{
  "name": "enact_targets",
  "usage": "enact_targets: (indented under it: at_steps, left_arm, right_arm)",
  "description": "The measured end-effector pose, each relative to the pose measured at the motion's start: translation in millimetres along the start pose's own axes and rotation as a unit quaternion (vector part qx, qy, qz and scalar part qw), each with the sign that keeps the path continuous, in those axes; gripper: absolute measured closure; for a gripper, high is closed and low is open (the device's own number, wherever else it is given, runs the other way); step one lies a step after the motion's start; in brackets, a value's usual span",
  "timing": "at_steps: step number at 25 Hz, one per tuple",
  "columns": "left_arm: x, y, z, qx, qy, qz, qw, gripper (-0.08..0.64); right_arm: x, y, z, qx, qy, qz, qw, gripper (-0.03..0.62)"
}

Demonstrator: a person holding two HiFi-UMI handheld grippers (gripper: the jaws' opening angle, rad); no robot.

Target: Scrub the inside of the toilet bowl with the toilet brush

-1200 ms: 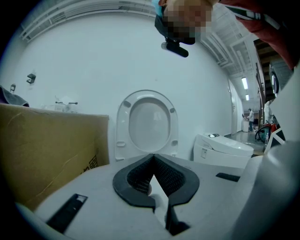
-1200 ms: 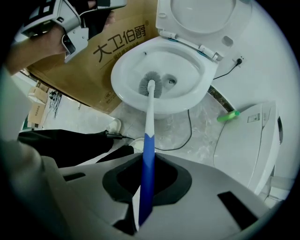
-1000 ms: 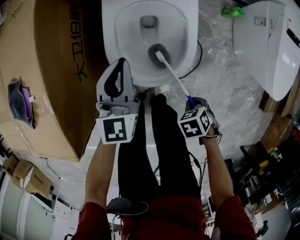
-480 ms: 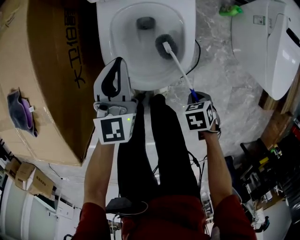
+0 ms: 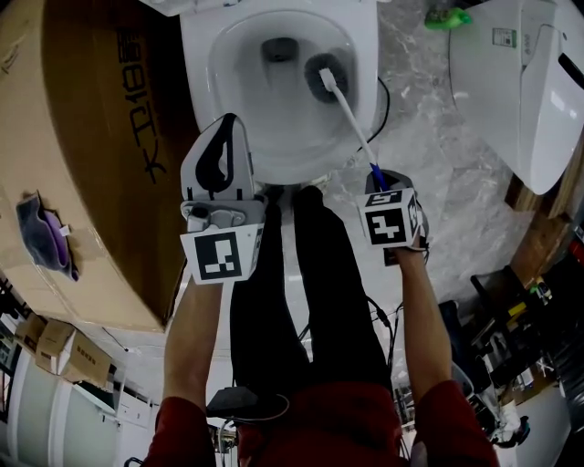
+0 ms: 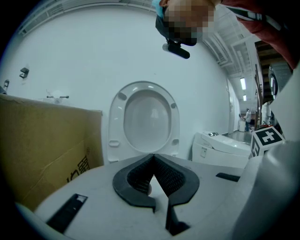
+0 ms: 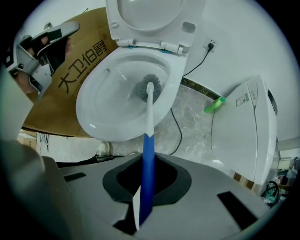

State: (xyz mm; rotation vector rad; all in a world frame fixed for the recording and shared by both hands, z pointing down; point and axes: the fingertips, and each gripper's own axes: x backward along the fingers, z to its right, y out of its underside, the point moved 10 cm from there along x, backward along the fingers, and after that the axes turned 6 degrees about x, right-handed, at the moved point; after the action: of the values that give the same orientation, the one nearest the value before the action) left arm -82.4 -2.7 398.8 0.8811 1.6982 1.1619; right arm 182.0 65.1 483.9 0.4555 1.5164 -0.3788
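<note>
The white toilet bowl (image 5: 212, 55) is at the top of the head view, its lid (image 7: 150, 14) raised. The toilet brush has a dark bristle head (image 5: 325, 71) against the bowl's right inner wall, beside the drain (image 5: 278, 47). Its white handle (image 5: 351, 123) turns blue near my right gripper (image 5: 376, 178), which is shut on it. In the right gripper view the blue handle (image 7: 147, 178) runs out between the jaws to the bristle head (image 7: 149, 86). My left gripper (image 5: 234, 123) is shut and empty, held over the bowl's front left rim and pointing at the raised lid (image 6: 146, 117).
A large cardboard box (image 5: 91, 164) stands close to the left of the toilet, with a purple cloth (image 5: 41, 223) on it. A second white toilet (image 5: 520, 91) is at the right. A black cable (image 5: 388, 100) and a green object (image 5: 447, 18) lie on the marble floor.
The brush head has moved from the bowl's near wall up to its right side by the drain. The right gripper followed slightly; the left gripper stays shut and still.
</note>
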Motion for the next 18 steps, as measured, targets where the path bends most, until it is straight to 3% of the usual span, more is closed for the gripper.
enact_targets:
  at_steps: [10, 18]
  left_arm:
    - [-5, -1, -6, -0.001, -0.007, -0.005, 1.0000, 0.548]
    - [-5, -1, -9, -0.002, -0.012, -0.004, 0.9999, 0.548]
  right_arm:
    - [-11, -33, 17, -0.036, 0.005, 0.021, 0.999, 0.565]
    - [-19, -60, 25, -0.018, 0.015, 0.030, 0.999, 0.566]
